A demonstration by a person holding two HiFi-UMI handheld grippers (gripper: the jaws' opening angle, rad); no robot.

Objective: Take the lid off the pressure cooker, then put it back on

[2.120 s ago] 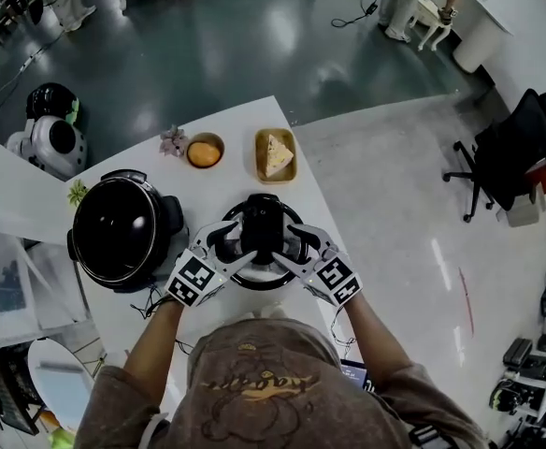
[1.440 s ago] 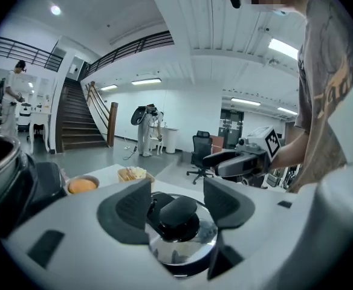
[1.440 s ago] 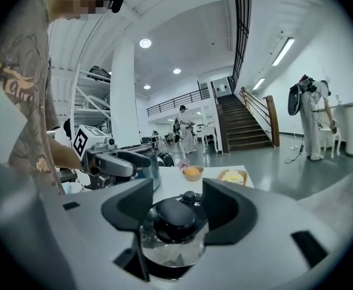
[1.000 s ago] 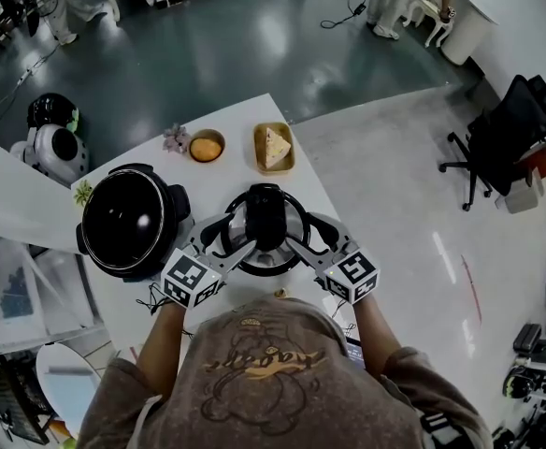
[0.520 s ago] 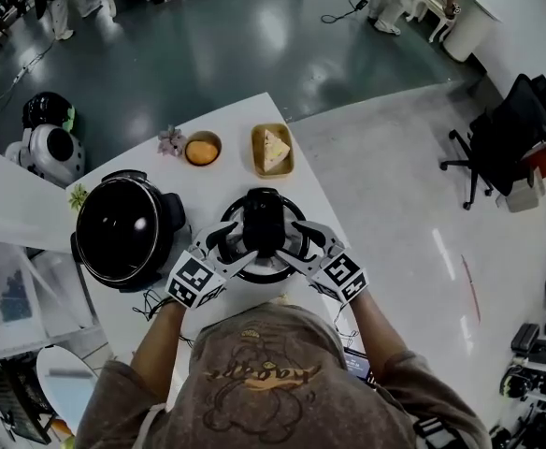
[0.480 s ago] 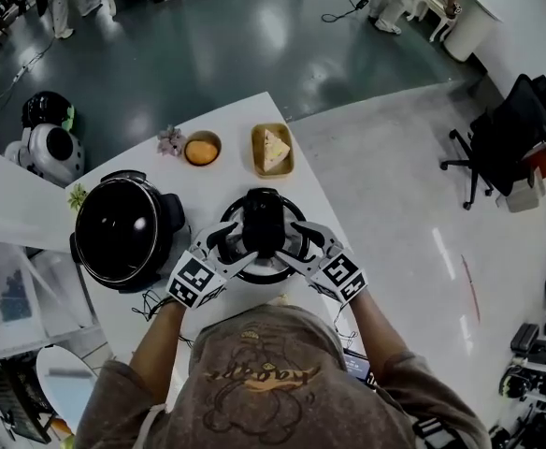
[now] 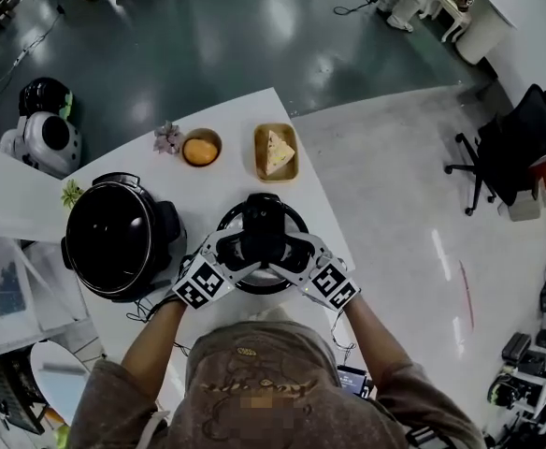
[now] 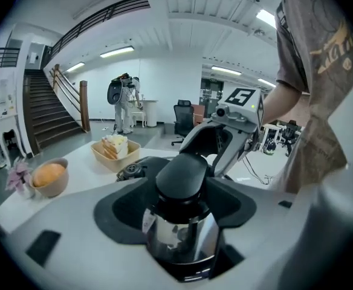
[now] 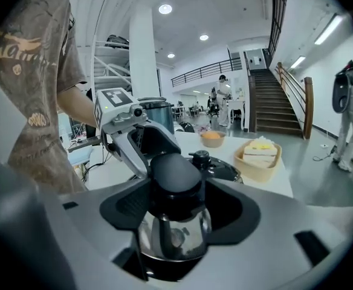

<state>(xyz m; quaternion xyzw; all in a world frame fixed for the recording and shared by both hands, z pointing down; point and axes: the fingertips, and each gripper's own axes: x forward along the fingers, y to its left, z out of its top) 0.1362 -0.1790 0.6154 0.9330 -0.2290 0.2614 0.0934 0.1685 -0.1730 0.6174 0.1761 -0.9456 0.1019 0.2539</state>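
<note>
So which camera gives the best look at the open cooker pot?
The head view: it looks down into the open pot, showing its whole rim and dark inside. The right gripper view catches only its steel upper part in the background. The left gripper view doesn't show it.

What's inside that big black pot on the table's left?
The pressure cooker stands open, its lid off beside it. Inside shows only a dark, glossy wall with glare; no food visible. The bottom is too dark to tell.
</note>
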